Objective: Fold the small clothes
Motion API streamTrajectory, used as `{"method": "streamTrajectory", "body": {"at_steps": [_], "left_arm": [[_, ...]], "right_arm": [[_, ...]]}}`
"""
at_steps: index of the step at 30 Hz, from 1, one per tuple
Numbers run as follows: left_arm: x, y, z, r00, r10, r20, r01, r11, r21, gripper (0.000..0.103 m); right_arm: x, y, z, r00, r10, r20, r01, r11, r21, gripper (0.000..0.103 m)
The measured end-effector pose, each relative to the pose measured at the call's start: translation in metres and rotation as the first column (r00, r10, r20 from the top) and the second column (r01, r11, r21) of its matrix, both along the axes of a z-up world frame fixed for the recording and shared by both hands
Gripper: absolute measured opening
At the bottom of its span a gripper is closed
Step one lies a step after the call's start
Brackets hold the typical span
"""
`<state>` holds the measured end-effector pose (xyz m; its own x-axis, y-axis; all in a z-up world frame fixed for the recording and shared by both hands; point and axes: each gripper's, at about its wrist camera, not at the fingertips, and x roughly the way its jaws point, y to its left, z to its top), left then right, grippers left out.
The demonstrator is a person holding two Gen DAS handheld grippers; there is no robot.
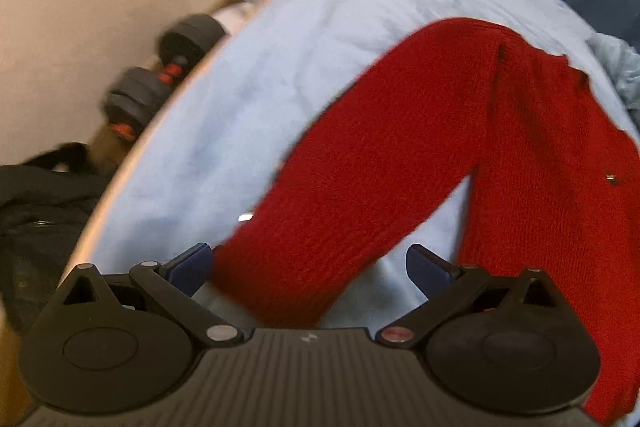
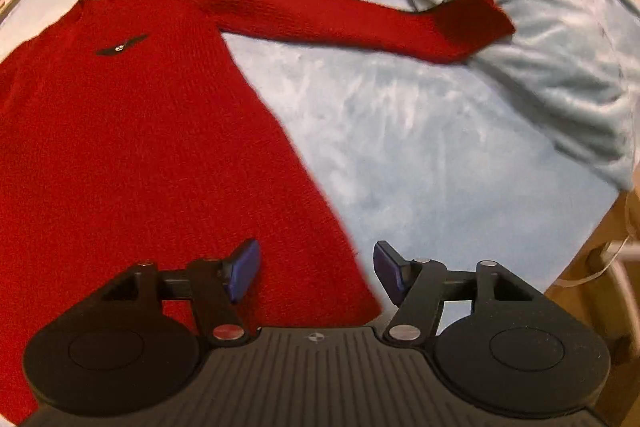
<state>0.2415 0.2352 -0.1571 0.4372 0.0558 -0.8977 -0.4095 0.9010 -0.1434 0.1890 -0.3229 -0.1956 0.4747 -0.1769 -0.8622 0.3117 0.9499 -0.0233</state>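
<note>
Red sweater lies flat on the blue blanket, sleeves spread. Left gripper is open, gripping nothing — the left sleeve runs between its pads. Right gripper is open and empty, straddling the hem corner.
</note>
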Motion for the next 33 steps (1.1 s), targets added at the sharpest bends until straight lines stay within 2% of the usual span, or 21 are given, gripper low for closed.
{"method": "streamTrajectory", "body": {"at_steps": [3, 4, 5, 6, 8, 11, 12, 16, 21, 25, 26, 30, 33], "left_arm": [[0.016, 0.006, -0.014, 0.999, 0.007, -0.054, -0.01, 0.999, -0.054, 0.102], [0.018, 0.006, -0.012, 0.999, 0.019, -0.046, -0.021, 0.999, -0.036, 0.09], [0.018, 0.006, -0.008, 0.999, 0.027, -0.034, -0.028, 1.0, -0.003, 0.047], [0.019, 0.007, 0.0, 0.999, 0.031, -0.024, -0.03, 0.999, 0.025, 0.016], [0.015, 0.016, 0.024, 0.995, 0.091, 0.043, -0.09, 0.996, -0.013, 0.012], [0.02, 0.038, 0.078, 0.972, 0.141, 0.189, -0.152, 0.987, 0.043, 0.008], [0.029, 0.051, 0.096, 0.964, 0.156, 0.214, -0.174, 0.983, 0.065, 0.008], [0.081, 0.096, 0.164, 0.934, 0.204, 0.292, -0.257, 0.954, 0.155, 0.007], [0.142, 0.09, 0.226, 0.915, 0.206, 0.346, -0.279, 0.944, 0.178, 0.007], [0.182, 0.034, 0.259, 0.935, 0.091, 0.343, -0.185, 0.95, 0.252, 0.006], [0.192, 0.013, 0.265, 0.937, 0.057, 0.344, -0.156, 0.951, 0.266, 0.0], [0.235, -0.097, 0.287, 0.92, -0.129, 0.371, 0.012, 0.954, 0.301, 0.0], [0.275, -0.196, 0.273, 0.893, -0.285, 0.349, 0.168, 0.929, 0.329, 0.0]], "right_arm": [[0.004, 0.01, -0.004, 1.0, -0.003, -0.028, 0.005, 0.997, 0.072, 0.065], [0.006, 0.015, -0.006, 0.999, 0.003, -0.033, 0.0, 0.997, 0.076, 0.065], [0.008, 0.022, -0.008, 0.999, 0.013, -0.038, -0.01, 0.997, 0.071, 0.065], [0.01, 0.029, -0.009, 0.999, 0.028, -0.041, -0.026, 0.998, 0.061, 0.065], [0.012, 0.042, -0.007, 0.998, 0.059, -0.034, -0.057, 0.997, 0.054, 0.064], [0.015, 0.056, 0.001, 0.995, 0.095, -0.009, -0.095, 0.994, 0.046, 0.063], [0.017, 0.06, 0.005, 0.995, 0.104, 0.007, -0.104, 0.994, 0.04, 0.062], [0.031, 0.068, 0.017, 0.988, 0.123, 0.091, -0.126, 0.991, 0.032, 0.062], [0.055, 0.068, 0.012, 0.976, 0.097, 0.193, -0.113, 0.991, 0.075, 0.062], [0.085, 0.043, -0.009, 0.96, -0.004, 0.281, -0.046, 0.984, 0.172, 0.062], [0.094, 0.035, -0.014, 0.953, -0.035, 0.301, -0.025, 0.981, 0.193, 0.062], [0.113, 0.002, -0.034, 0.925, -0.129, 0.357, 0.03, 0.963, 0.268, 0.062], [0.115, -0.016, -0.042, 0.919, -0.17, 0.357, 0.063, 0.954, 0.293, 0.061]]}}
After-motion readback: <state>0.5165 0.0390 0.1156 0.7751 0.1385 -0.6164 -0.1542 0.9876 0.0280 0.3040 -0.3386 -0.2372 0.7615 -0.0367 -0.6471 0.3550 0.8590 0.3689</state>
